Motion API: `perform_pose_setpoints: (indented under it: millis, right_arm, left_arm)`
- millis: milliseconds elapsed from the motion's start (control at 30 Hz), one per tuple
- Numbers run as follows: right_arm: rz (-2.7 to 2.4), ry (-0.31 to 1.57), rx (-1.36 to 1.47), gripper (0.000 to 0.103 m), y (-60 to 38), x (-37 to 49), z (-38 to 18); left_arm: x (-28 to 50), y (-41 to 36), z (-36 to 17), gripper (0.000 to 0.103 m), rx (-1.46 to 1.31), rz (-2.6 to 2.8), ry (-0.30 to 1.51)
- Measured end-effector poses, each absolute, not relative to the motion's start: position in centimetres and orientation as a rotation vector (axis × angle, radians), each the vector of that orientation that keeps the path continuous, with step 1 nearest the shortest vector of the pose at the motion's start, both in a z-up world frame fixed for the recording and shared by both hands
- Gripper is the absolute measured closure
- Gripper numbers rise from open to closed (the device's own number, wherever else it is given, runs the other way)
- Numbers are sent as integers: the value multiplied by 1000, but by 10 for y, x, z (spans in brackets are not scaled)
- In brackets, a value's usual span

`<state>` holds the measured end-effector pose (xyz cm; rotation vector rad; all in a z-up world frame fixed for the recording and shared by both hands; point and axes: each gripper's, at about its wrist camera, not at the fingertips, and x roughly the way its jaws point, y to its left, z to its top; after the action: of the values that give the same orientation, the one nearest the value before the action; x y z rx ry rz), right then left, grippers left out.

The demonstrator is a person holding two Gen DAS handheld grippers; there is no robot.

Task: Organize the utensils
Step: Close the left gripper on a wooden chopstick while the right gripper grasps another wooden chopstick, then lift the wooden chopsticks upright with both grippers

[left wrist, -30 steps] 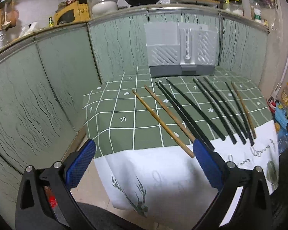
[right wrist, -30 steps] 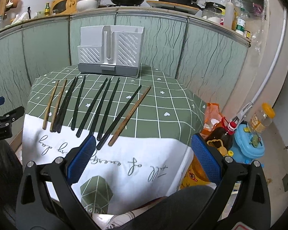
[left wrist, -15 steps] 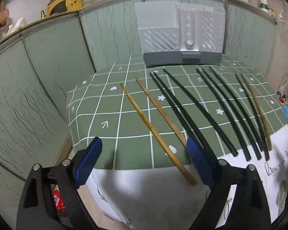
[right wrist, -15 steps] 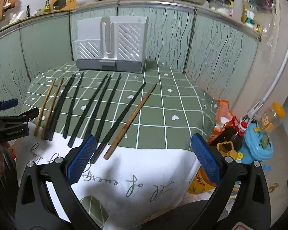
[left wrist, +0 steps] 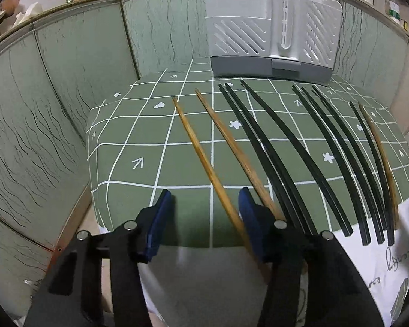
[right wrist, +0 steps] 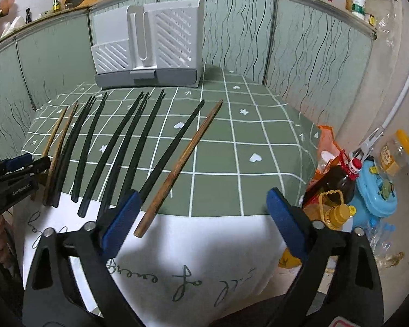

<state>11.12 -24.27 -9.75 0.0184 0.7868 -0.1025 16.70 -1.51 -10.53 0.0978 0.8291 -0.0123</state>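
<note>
Chopsticks lie fanned across the green checked bench cloth (left wrist: 177, 190). From the left wrist, the left gripper (left wrist: 205, 209) holds its jaws part open astride the outermost wooden chopstick (left wrist: 204, 160), gripping nothing. From the right wrist, the right gripper (right wrist: 201, 212) has jaws wide, empty, over the brown chopstick (right wrist: 182, 160); a white utensil holder (right wrist: 150, 46) stands behind.

tablecloth (left wrist: 150, 163): green, white grid | chopsticks (right wrist: 139, 147): black, some brown | rack (right wrist: 150, 49): white-grey | fingers (left wrist: 161, 218): blue
</note>
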Motion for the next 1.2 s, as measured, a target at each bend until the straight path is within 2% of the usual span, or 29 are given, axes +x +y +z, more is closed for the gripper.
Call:
perform_pose_setpoints:
  millis: [133,233,300,333,400,467,667,700,733,833,1200]
  right_arm:
    - [-103,820,21,26,-235,119,-104]
    - [-99,836,8,37,-225,121,-109]
    - [-105,846,6,50,-221,123,-112]
    - [-104,846,13,52,-220,124,-114]
    - [-125,850,17,64,-219,125,-117]
    - [-131,846,46,70,-221,125,-119]
    - [-155,830,64,73,-227,126,-120]
    - [-154,829,60,78,-227,126,-120]
    - [-158,829,56,81,-228,126,-120]
    - [-162,825,65,97,-233,124,-121]
    - [-146,789,99,97,-249,115,-105]
  left_arm:
    - [167,-15,-105,54,87,-7,820]
    - [167,-15,-106,55,90,-5,810]
    - [166,-14,-106,57,87,2,803]
    - [165,-14,-106,61,84,6,800]
    - [164,-13,-106,64,82,16,793]
    - [162,-13,-106,65,80,18,791]
    - [150,-17,-108,66,100,39,768]
    - [148,-17,-108,72,102,40,763]
    - [147,-16,-108,93,101,42,758]
    - [146,-9,-109,96,61,13,762]
    - [144,10,-91,96,-29,-73,732]
